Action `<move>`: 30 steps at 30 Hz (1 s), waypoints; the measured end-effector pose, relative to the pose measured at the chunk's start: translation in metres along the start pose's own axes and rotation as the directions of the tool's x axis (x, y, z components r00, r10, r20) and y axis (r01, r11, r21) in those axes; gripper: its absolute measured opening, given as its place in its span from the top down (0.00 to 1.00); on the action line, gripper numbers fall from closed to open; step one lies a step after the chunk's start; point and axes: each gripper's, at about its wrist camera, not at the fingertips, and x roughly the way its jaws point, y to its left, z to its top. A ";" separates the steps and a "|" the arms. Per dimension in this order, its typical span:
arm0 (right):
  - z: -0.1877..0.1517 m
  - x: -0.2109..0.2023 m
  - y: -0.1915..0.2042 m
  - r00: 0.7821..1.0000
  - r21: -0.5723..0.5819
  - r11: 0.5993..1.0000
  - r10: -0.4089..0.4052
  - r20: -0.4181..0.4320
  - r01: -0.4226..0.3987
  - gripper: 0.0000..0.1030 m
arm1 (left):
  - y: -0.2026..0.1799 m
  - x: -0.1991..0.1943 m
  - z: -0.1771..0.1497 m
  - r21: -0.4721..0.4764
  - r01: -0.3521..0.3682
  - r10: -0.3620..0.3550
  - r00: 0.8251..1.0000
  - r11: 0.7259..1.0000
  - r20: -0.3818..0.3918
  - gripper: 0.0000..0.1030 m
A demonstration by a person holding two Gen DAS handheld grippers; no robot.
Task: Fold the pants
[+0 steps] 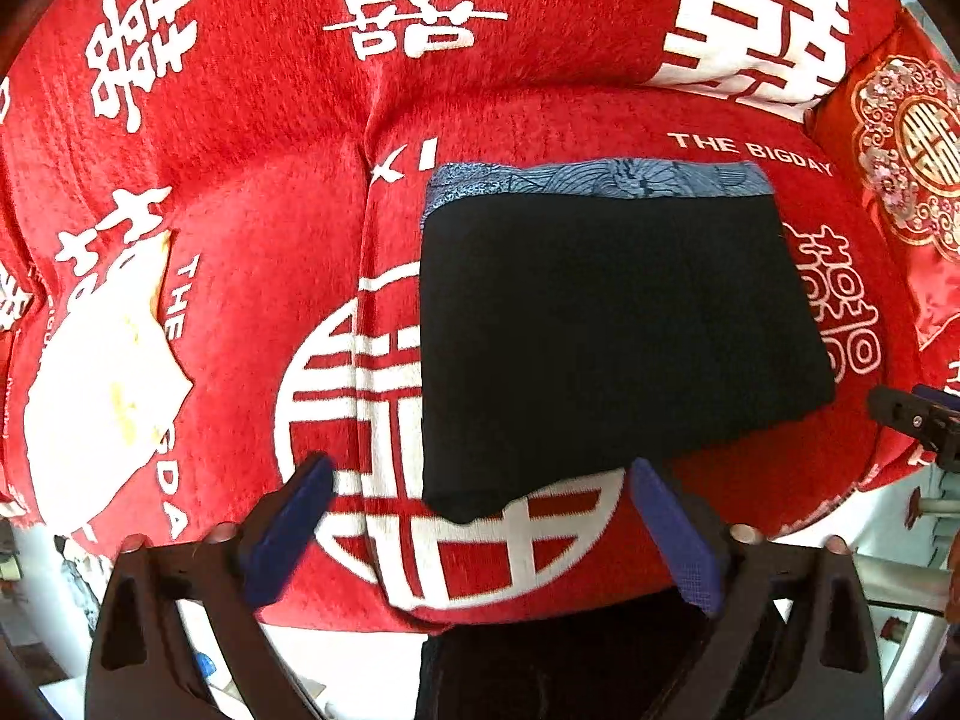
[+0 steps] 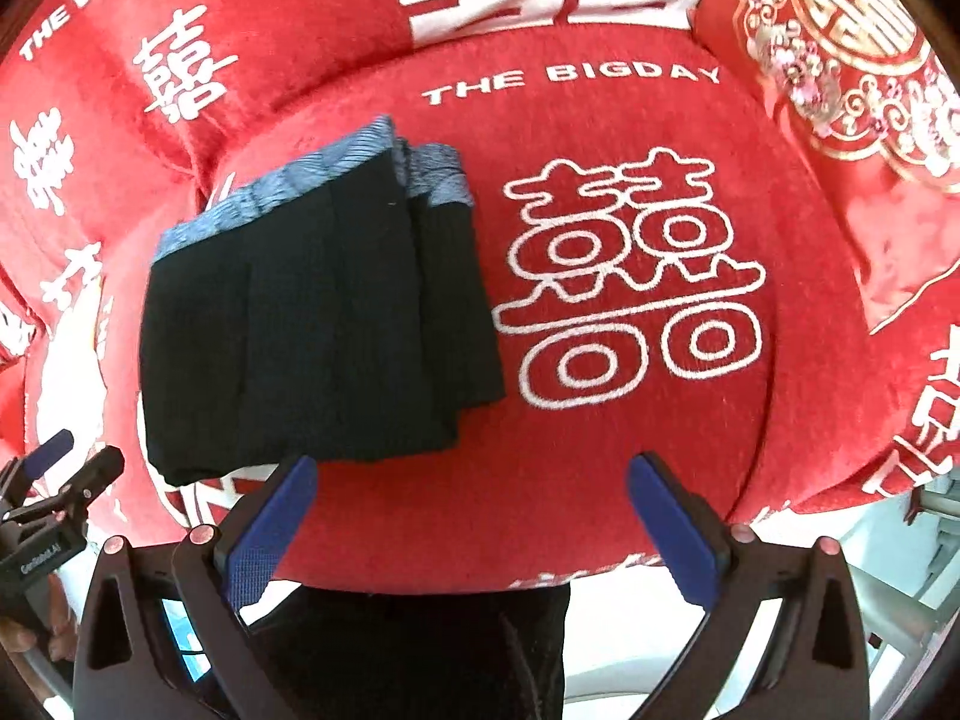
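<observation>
I am holding my left gripper [image 1: 480, 516] wide open over the front edge of the seat, with nothing between its blue pads [image 1: 288, 531]; my right gripper [image 2: 474, 516] is gaping just as wide, pointing down, and gripping nothing either. Below both, a red plush sofa cover [image 1: 252, 138] is stretching across two seat cushions and the backrest, printed with white double-happiness characters and the words "THE BIGDAY". A red satin cushion [image 2: 840, 48] with gold embroidery is leaning in the right-hand corner, and a white cloth [image 1: 102, 384] with yellowish marks is lying on the left seat cushion. Past the sofa's front edge a pale floor is showing.

The pants [image 1: 600, 330] are lying folded into a compact black rectangle on the right seat cushion, just beyond my left gripper, overlapping a large white round emblem [image 1: 372, 420]. Their blue patterned waistband [image 1: 600, 180] is running along the far edge, and in the right wrist view several stacked layers are showing at the right side.
</observation>
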 end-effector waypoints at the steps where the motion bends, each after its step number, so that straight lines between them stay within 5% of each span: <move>1: -0.001 -0.005 0.005 1.000 -0.007 1.000 -0.005 0.004 0.005 0.00 | -0.001 -0.004 -0.001 -0.001 0.002 -0.002 1.000 1.000 -0.005 0.01; 30: -0.016 -0.076 0.092 0.990 -0.135 0.980 -0.141 0.023 0.143 0.00 | 0.002 -0.063 -0.009 -0.010 -0.094 0.094 0.995 0.996 -0.022 0.01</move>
